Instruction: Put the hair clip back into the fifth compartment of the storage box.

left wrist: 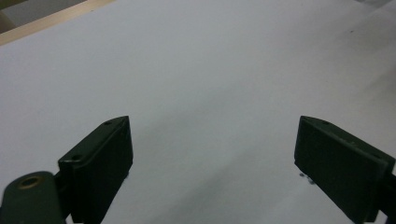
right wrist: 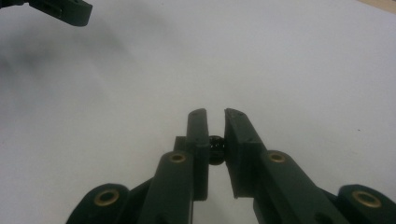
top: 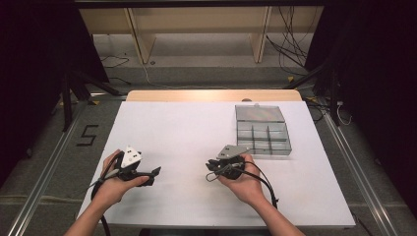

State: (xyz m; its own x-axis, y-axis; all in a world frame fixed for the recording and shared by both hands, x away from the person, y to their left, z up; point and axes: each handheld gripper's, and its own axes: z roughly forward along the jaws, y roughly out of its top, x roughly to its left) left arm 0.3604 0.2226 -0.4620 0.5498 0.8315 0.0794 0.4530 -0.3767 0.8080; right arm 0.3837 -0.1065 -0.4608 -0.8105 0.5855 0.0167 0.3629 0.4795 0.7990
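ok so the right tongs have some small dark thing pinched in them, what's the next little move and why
Probably carry the right tongs toward the open divided box. They are shut on a small black bead, and the box lies just beyond that hand. The left tongs are open, with nothing between them.

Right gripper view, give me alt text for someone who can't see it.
The right gripper points across a bare white table, its two black jaws nearly closed on a small dark bead-like object. A jaw tip of the left gripper shows at the top left corner.
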